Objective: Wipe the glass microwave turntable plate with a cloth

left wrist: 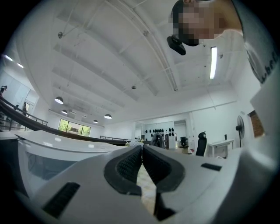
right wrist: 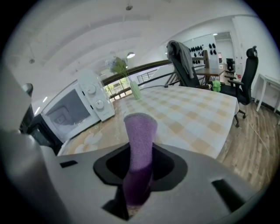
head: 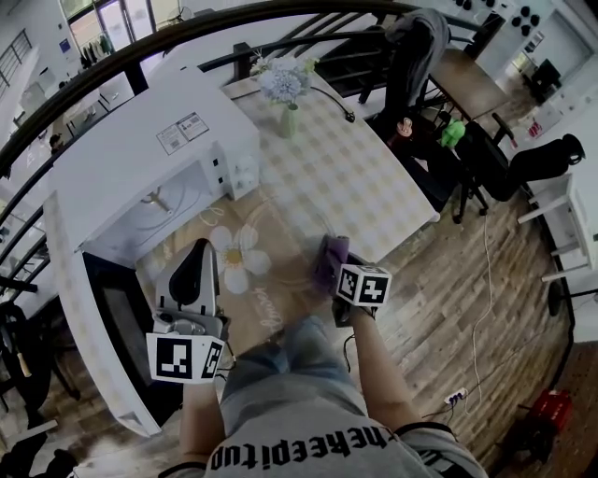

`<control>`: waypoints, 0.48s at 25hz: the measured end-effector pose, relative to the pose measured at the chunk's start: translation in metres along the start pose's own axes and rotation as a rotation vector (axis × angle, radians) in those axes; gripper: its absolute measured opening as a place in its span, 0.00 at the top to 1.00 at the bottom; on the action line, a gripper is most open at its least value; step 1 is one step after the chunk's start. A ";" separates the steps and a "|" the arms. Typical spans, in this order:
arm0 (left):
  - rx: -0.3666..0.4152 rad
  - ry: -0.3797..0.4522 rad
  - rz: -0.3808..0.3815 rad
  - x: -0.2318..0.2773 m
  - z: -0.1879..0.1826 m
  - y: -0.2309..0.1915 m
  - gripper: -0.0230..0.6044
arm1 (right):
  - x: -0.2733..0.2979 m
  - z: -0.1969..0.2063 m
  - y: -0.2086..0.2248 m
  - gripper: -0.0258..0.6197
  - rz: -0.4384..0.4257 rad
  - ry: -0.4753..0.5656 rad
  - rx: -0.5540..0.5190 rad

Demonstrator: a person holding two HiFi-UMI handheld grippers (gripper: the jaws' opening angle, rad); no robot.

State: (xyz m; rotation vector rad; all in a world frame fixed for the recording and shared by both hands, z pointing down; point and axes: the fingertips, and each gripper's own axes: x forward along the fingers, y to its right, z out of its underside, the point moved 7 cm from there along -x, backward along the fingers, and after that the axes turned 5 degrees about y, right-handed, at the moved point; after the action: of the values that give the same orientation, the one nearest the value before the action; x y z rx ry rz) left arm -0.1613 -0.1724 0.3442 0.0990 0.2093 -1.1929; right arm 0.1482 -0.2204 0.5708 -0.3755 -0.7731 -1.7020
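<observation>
At the near edge of the bench [head: 360, 177], the right claw [right wrist: 140, 168] is clamped on a purple cloth [right wrist: 140, 131], which stands upright from its jaws. The left claw [left wrist: 142, 154] is fully closed and holds nothing. It is near the white microwave [head: 140, 140], whose door is open. The glass plate cannot be made out.

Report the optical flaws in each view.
Head view: the fisheye lens bows the railing into an arc. Left gripper view: the ceiling strip light blows out white. Right gripper view: a black vignette rings the frame, and the purple cloth blurs toward its near end.
</observation>
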 end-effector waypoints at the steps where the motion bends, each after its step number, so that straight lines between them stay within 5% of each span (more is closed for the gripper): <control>1: 0.000 0.005 0.003 0.000 -0.001 0.000 0.95 | -0.005 -0.004 -0.004 0.78 -0.010 0.034 0.017; 12: -0.005 0.028 -0.010 -0.008 -0.016 0.004 0.95 | -0.057 -0.048 -0.045 0.78 -0.097 0.244 -0.129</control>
State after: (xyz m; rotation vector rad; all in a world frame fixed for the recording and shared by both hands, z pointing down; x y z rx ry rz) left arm -0.1621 -0.1603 0.3307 0.1105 0.2373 -1.2011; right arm 0.1286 -0.2053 0.4868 -0.2151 -0.5117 -1.8529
